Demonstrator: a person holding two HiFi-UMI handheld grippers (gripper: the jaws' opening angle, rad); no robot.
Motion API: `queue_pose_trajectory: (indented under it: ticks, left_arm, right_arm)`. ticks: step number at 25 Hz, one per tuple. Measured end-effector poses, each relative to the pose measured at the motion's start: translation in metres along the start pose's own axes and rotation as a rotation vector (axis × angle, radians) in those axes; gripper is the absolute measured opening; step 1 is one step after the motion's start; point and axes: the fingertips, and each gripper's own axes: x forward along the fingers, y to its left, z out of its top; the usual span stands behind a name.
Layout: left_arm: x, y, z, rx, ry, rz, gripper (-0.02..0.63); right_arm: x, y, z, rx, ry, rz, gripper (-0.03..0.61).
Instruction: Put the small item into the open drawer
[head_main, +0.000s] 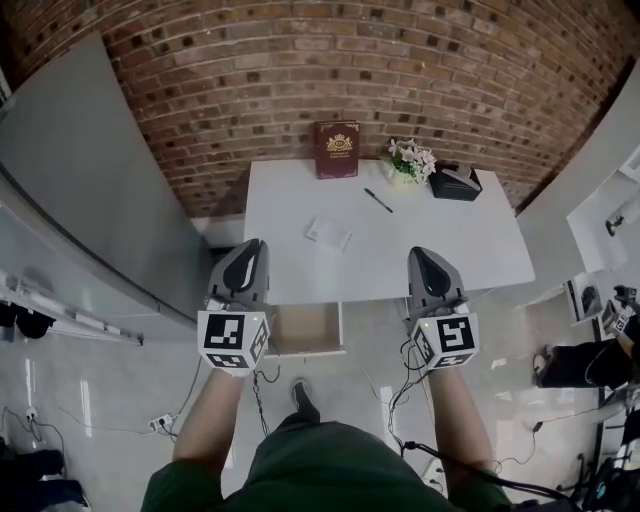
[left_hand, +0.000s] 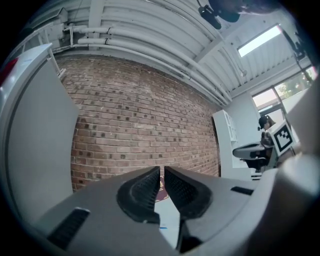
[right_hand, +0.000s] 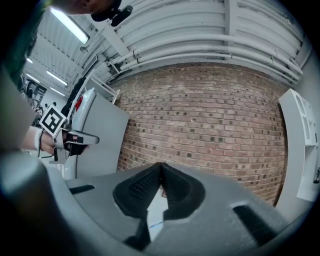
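In the head view the person stands in front of a white table (head_main: 440, 245) that is placed against a brick wall (head_main: 300, 60), and holds one gripper in each hand. The left gripper (head_main: 255, 246) is closed: in the left gripper view (left_hand: 162, 171) its jaws are together with only a thin slit between the pads, and nothing is between them. The right gripper (head_main: 421, 253) is closed too, and in the right gripper view (right_hand: 160, 166) its pads meet at the tips and hold nothing. Both grippers are above the near edge of the table, well apart from each other. The small white item (head_main: 328, 233) lies flat on the table top, between the two grippers and a little farther from the person. The open drawer (head_main: 305, 351) stands pulled out under the near edge of the table, just beside the left gripper. At the far side of the table are a dark red book (head_main: 337, 149), white flowers (head_main: 411, 160) and a black object (head_main: 455, 183), and a pen (head_main: 378, 200) lies near them.
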Motion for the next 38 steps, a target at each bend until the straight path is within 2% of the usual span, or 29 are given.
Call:
queue_pose_trajectory:
  ticks: [9,15,21,26,33,38]
  left_arm:
    - [0.022,0.045,-0.034,-0.039,0.041,0.002,0.021]
    - [0.031,0.053,-0.052,-0.043,0.081,-0.002,0.023]
    - [0.043,0.056,-0.084,-0.043,0.15,0.031,0.023]
    - [0.056,0.054,-0.117,-0.081,0.245,0.063,0.023]
    - [0.073,0.044,-0.143,-0.098,0.313,0.145,0.025]
    - [0.076,0.032,-0.16,-0.107,0.348,0.198,0.055]
  right_arm:
    - [0.058,0.009,-0.023,-0.023,0.075,0.024,0.005]
    - [0.083,0.009,-0.048,-0.014,0.125,0.056,0.011]
    - [0.111,-0.002,-0.09,0.005,0.186,0.112,0.015]
    - [0.139,-0.008,-0.131,0.032,0.241,0.194,0.029]
    - [0.175,-0.015,-0.182,0.056,0.32,0.319,0.043]
    - [0.193,-0.006,-0.22,0.053,0.38,0.423,0.08]
